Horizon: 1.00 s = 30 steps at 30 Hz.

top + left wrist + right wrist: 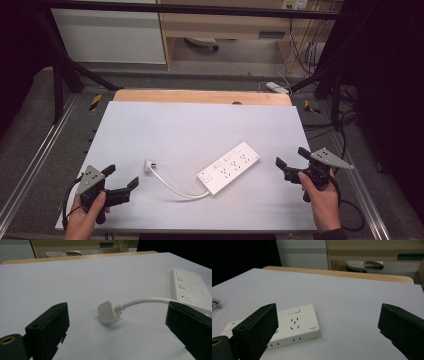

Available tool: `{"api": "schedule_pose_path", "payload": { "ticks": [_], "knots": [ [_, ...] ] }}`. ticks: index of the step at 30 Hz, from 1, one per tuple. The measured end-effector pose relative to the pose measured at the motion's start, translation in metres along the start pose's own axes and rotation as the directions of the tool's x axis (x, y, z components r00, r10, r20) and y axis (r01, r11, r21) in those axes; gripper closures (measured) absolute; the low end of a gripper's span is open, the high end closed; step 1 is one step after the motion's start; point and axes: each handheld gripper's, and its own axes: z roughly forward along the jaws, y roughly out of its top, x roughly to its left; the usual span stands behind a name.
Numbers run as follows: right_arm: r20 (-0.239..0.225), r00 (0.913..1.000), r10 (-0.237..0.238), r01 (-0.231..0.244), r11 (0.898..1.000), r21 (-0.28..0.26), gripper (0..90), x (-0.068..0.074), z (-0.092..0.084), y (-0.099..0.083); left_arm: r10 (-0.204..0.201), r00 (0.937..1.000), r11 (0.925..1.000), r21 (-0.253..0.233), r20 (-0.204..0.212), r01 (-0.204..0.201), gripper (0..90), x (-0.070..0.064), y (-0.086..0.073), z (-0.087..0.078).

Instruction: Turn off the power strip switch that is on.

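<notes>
Two grippers, both wide open and holding nothing: the left gripper [122, 181] sits at the near left of the table [165, 125], the right gripper [290, 159] at the near right. Between them lies one power strip [229, 167], its one cord [172, 187] curling left to one plug [148, 165], nothing blocking it.

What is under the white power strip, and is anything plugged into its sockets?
The power strip lies flat on the grey table mat; whatever its body covers cannot be seen. Its visible sockets are empty. Its own plug lies loose on the mat, between the open left gripper and the strip.
</notes>
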Motion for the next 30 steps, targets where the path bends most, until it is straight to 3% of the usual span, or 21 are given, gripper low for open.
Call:
{"api": "schedule_pose_path", "payload": {
  "ticks": [5,16,20,27,28,30],
  "knots": [
    [0.024,0.9996,-0.012,0.012,1.0,-0.007,2.9,0.004,0.005,0.006,0.003,1.0,1.0,0.005,0.003,-0.003,5.2,-0.001,0.0,0.0],
    [-0.011,0.9999,-0.008,0.008,1.0,-0.022,10.9,0.01,0.014,0.021,0.012,0.9999,0.9999,0.012,0.004,-0.012,5.2,-0.001,0.0,0.0],
    [-0.021,0.9997,-0.011,0.01,0.999,-0.034,20.6,0.013,0.017,0.025,0.012,0.9999,0.9999,0.012,0.004,-0.012,5.2,-0.001,-0.001,0.0],
    [-0.027,0.9981,-0.055,0.053,0.997,-0.057,46.4,0.02,0.02,0.034,0.014,0.9999,0.9998,0.013,0.004,-0.014,5.2,-0.001,-0.001,0.0],
    [-0.027,0.9981,-0.055,0.053,0.997,-0.057,46.4,0.02,0.02,0.034,0.014,0.9999,0.9998,0.013,0.004,-0.014,5.2,-0.001,-0.001,0.0],
    [-0.032,0.9971,-0.069,0.067,0.996,-0.062,57.2,0.021,0.022,0.037,0.013,0.9999,0.9998,0.014,0.003,-0.013,5.2,-0.001,-0.001,0.001]
  ]
}}
